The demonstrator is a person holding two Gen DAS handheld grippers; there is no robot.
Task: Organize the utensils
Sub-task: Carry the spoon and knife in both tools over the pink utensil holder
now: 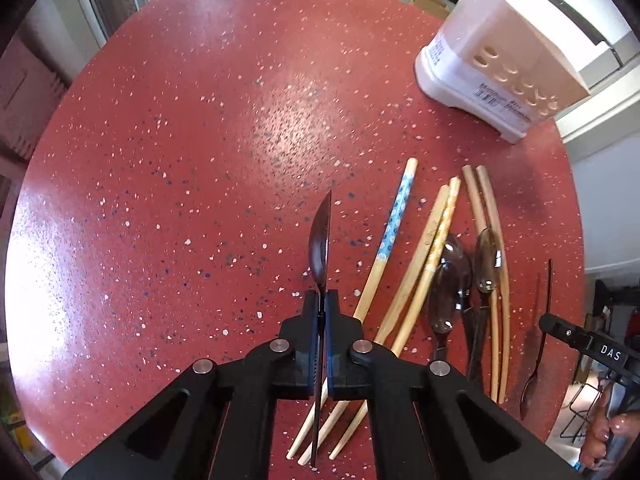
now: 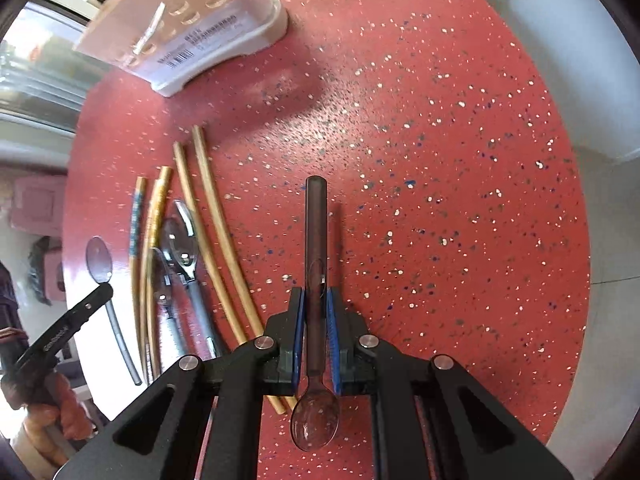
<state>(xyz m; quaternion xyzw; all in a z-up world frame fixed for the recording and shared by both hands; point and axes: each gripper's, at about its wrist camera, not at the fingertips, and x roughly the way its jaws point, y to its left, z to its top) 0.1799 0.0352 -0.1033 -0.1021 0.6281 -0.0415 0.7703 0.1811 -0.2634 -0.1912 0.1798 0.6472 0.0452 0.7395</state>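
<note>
Gripping spoons: both tools (left [image 1: 322,308], right [image 2: 316,304]).

left gripper [image 1: 322,312] clamping spoon [image 1: 320,248], chopsticks [image 1: 416,276] beside

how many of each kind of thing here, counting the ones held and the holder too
chopsticks: 5
spoons: 4, with 2 on the table, 1 in the left claw, 1 in the right claw
utensil holder: 1
total: 10

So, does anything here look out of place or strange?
Nothing is damaged or spilled. The chopsticks and two spoons lie loose on the table, not in the holder. Each gripper, left and right, clamps a dark spoon.
</note>
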